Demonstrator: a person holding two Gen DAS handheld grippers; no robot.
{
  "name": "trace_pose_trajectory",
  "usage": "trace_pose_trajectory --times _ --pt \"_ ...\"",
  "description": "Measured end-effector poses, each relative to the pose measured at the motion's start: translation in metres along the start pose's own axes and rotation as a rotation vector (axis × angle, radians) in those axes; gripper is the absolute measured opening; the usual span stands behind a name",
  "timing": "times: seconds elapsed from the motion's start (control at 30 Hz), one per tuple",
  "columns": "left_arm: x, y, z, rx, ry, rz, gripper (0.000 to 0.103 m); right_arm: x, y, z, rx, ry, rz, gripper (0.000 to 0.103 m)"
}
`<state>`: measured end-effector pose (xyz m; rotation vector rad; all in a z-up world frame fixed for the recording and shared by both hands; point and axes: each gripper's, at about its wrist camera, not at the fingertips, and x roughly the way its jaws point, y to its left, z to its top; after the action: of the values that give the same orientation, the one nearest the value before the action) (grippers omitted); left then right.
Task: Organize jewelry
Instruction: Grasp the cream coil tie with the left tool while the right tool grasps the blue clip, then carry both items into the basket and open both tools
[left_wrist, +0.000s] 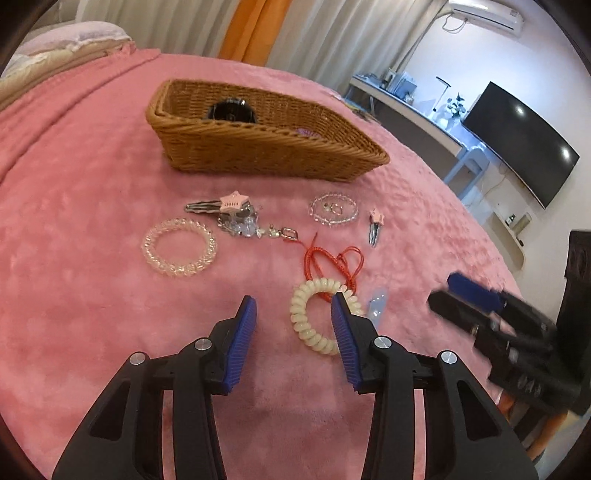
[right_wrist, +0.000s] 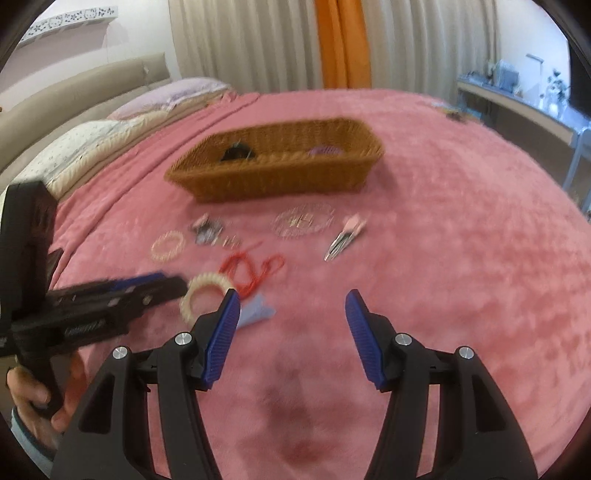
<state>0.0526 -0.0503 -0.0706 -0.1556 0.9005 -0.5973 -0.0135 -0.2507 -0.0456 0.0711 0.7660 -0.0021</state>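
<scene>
The left claw is hovering spread and empty over the pink bed, and the cream coil hair tie is lying flat just ahead, slightly right of centre, its far edge behind the right finger. The right claw, also spread and empty, is sitting farther off, so the left looks nearer for carrying it to the wicker basket

No legible text anywhere.
</scene>
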Motion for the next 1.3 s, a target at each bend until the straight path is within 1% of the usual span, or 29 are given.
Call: trace_pose_trajectory --times 0.07,0.13,0.17,0.2,0.23,0.27,0.33,0.43,0.6,0.67,0.7,0.73,0.8,0.9,1.03,1.07,1.13,1.2,1.3 --pt "0.007 -0.001 0.002 0.002 0.025 -0.007 0.036 0.007 0.002 -0.005 0.016 0.039 0.031 0.056" --pt "0.012 -0.007 0.002 0.017 0.044 0.013 0.034 0.010 0.001 -0.008 0.038 0.063 0.061 0.056" --pt "0.016 -0.010 0.001 0.029 0.053 0.030 0.030 0.012 0.001 -0.008 0.051 0.071 0.076 0.056" --pt "0.019 -0.012 0.001 0.040 0.058 0.044 0.023 0.013 0.001 -0.009 0.062 0.078 0.084 0.056" --pt "0.020 -0.012 0.001 0.044 0.060 0.052 0.011 0.014 0.000 -0.009 0.069 0.085 0.088 0.055" --pt "0.020 -0.012 0.001 0.043 0.064 0.061 0.010 0.015 0.000 -0.010 0.078 0.094 0.098 0.054" --pt "0.018 -0.010 0.001 0.029 0.055 0.052 0.010 0.018 0.002 -0.011 0.080 0.116 0.115 0.054" --pt "0.010 -0.005 -0.003 0.005 0.033 0.075 0.010 0.025 0.012 -0.012 0.061 0.147 0.136 0.053" --pt "-0.017 0.008 -0.012 -0.027 -0.020 0.157 0.010 0.039 0.020 -0.008 0.070 0.167 0.139 0.050" --pt "-0.027 0.016 -0.016 -0.044 -0.035 0.178 0.010 0.042 0.018 -0.005 0.090 0.171 0.152 0.047" --pt "-0.030 0.020 -0.017 -0.053 -0.040 0.184 0.010 0.044 0.018 -0.003 0.099 0.173 0.158 0.044" --pt "-0.033 0.024 -0.019 -0.066 -0.040 0.183 0.010 0.047 0.018 -0.001 0.110 0.178 0.163 0.040" --pt "-0.033 0.031 -0.022 -0.081 -0.030 0.167 0.010 0.052 0.020 0.001 0.114 0.184 0.165 0.037" --pt "-0.029 0.032 -0.024 -0.083 -0.020 0.157 0.010 0.058 0.031 0.003 0.079 0.182 0.133 0.036" --pt "-0.028 0.028 -0.027 -0.051 -0.011 0.149 0.010 0.064 0.046 0.005 0.024 0.175 0.052 0.035" --pt "-0.027 0.027 -0.028 -0.045 -0.009 0.148 0.010 0.064 0.047 0.004 0.020 0.173 0.043 0.033" --pt "-0.027 0.025 -0.030 -0.034 -0.007 0.149 0.010 0.064 0.048 0.003 0.007 0.163 0.015 0.021" --pt "-0.027 0.024 -0.031 -0.031 -0.006 0.148 0.010 0.062 0.045 0.000 0.011 0.156 0.023 0.015" --pt "-0.027 0.024 -0.032 -0.027 -0.002 0.150 0.011 0.056 0.037 -0.004 0.015 0.150 0.036 0.010"
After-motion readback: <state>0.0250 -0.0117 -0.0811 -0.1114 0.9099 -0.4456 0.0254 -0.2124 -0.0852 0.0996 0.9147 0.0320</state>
